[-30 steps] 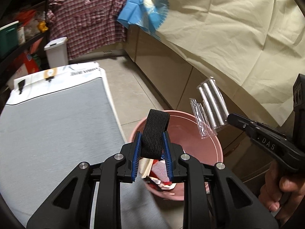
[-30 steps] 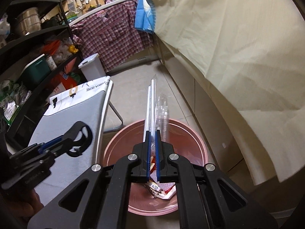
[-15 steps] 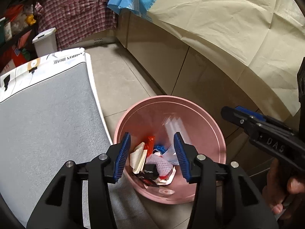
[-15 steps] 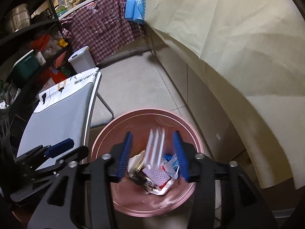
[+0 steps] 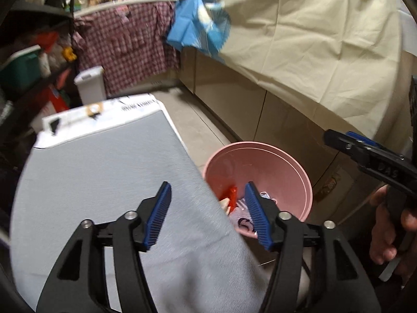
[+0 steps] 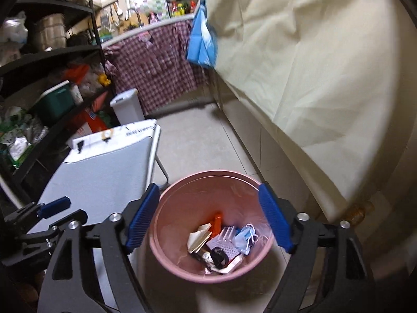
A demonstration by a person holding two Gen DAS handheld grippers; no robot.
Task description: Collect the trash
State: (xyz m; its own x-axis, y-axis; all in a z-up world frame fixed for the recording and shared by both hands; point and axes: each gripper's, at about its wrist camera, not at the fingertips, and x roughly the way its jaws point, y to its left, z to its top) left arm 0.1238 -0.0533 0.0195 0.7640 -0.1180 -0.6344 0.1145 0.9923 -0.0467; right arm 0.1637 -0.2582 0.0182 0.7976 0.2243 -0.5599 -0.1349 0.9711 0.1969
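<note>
I am holding the left gripper [image 5: 207, 215] with jaws spread wide and nothing between them, over the edge of the grey worktop [image 5: 99, 177]. I am holding the right gripper [image 6: 208, 217] likewise wide and unloaded, directly above the pink bin [image 6: 182, 267]. The trash [image 6: 221, 242] is lying at the bin bottom: paper, a blue face mask, a red item.

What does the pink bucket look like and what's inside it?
The pink bucket is round, smooth and looks like plastic. It stands upright on the tiled floor, right beside the grey board. At its bottom lies a heap of trash: folded paper, something orange-red, a blue face mask and a black strap. Both claws hover open above it, touching nothing.
</note>
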